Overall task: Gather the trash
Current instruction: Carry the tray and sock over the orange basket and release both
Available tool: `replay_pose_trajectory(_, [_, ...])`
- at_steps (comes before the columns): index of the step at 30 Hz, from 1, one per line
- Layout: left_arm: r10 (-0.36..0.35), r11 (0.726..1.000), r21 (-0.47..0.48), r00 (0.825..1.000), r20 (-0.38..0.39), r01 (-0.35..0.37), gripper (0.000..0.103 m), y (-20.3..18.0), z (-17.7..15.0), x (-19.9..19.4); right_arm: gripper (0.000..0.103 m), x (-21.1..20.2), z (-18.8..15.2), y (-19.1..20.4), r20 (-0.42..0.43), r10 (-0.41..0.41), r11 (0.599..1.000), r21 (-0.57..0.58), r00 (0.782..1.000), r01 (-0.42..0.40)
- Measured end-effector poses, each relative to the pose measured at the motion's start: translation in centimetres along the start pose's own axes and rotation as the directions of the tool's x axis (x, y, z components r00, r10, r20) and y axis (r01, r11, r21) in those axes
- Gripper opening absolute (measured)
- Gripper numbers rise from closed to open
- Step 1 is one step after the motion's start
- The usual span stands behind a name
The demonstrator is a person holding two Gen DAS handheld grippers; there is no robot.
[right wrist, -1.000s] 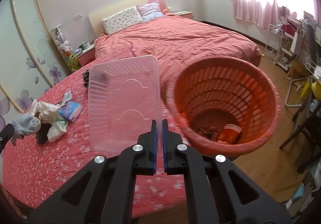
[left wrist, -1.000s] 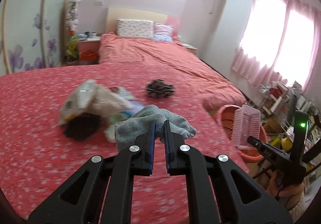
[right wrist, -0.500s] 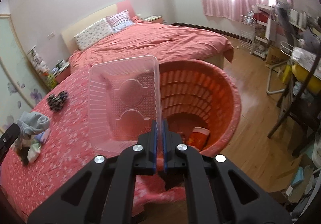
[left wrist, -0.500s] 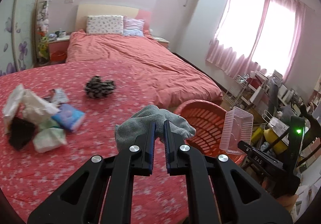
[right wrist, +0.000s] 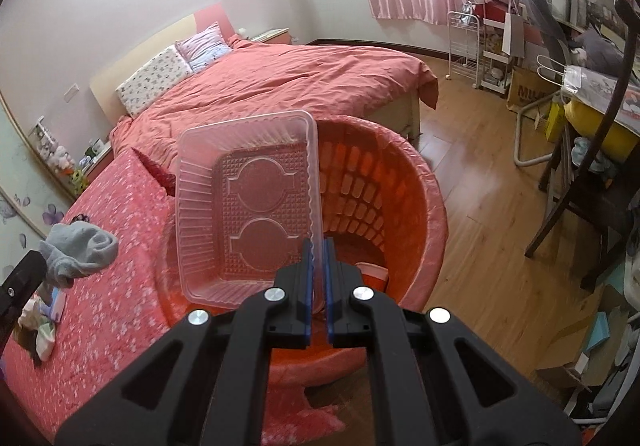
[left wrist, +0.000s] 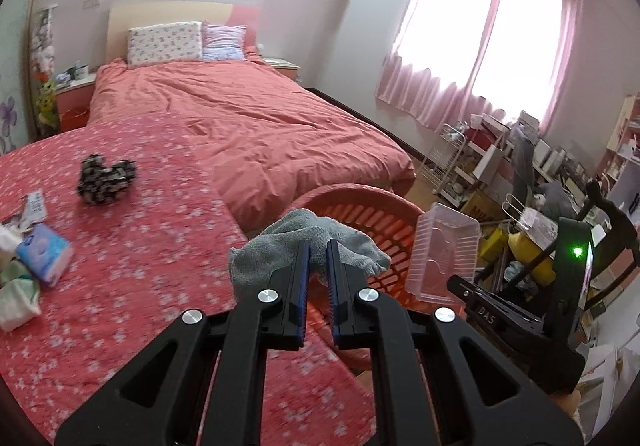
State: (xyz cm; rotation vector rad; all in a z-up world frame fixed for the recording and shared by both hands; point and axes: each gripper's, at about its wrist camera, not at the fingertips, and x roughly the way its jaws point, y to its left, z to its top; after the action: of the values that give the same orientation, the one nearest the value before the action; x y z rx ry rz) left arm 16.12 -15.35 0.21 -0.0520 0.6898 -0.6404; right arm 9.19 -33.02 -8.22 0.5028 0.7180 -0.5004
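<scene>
grey knit fabric, a sock (left wrist: pixel 308 242), is pinched in the left tongs (left wrist: pixel 317 270), whose jaws stand narrow with the cloth bunched between the blue pads (left wrist: pixel 303 274) and spilling out to both sides. at about 2 o'clock from those tips in the left wrist view lies the orange slatted waste basket (left wrist: pixel 384 230), its rim just past the edge of the flowered red bedspread (left wrist: pixel 132 286).

the right tongs (right wrist: pixel 317 278) are clamped thin on one long edge of a clear plastic food tray (right wrist: pixel 244 206), held upright with its long axis running up toward 12 o'clock, hollow side facing 9 o'clock. the tray hangs over the basket's near-left rim, and the basket mouth opens at 1 o'clock from the tips; a red paper cup (right wrist: pixel 374 274) lies on the bottom.

the right hand looks the nearer to a drop: its tray is already above the opening, while the sock seems short of the rim. more litter, a blue tissue pack (left wrist: pixel 44 252) and crumpled wrappers, lies at 9 o'clock on the bedspread, with a black-and-white scrunchie (left wrist: pixel 106 178) at 10 o'clock.
</scene>
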Motion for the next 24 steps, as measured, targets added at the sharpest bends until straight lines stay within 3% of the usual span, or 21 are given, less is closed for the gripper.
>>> replay_pose_trajectory(14, [-0.038, 0.998, 0.044, 0.997, -0.068, 0.041, 0.009, -2.2, -0.1, 4.1, 0.006, 1.4, 0.8, -1.4, -0.002, 0.005, 1.0, 0.013, 1.0, -0.005])
replay_pose_trajectory(24, [-0.05, 0.998, 0.017, 0.985, -0.164, 0.054, 0.011, -1.6, -0.9, 6.6, 0.024, 2.4, 1.4, -2.3, 0.0, 0.014, 1.0, 0.024, 1.0, -0.014])
